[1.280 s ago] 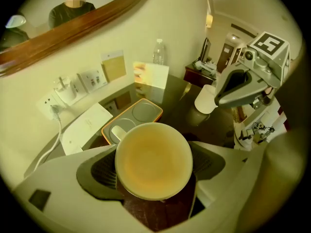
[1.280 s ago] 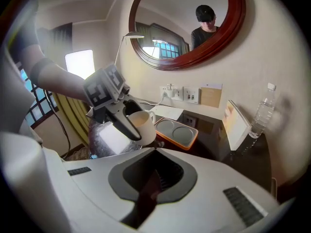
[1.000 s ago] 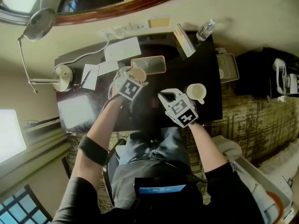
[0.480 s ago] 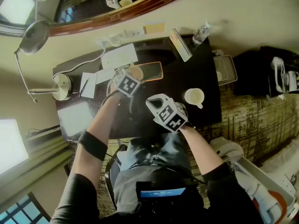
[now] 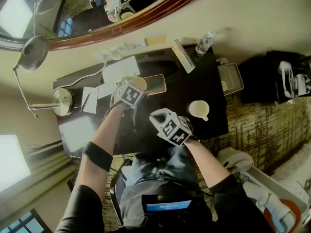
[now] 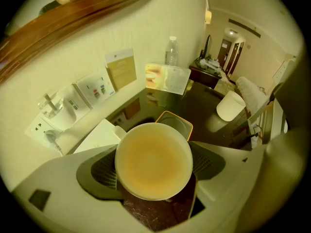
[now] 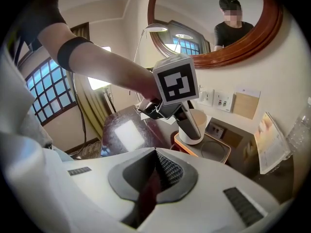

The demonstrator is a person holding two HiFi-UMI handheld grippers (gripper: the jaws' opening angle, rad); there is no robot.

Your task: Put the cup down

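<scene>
Your L gripper pinches the cup by its sides, jaws spread wide round it, mouth up. The cup sits over the 9 o'clock end of the orange-rimmed tray at the back of the dark bench; can't tell if its base touches the tray. Your R gripper has its jaws pressed together w/ nothing in them, and hovers over the bench at approx 5 o'clock from the cup. A 2nd cup stands at 3 o'clock from the R gripper, apart from it.
</scene>
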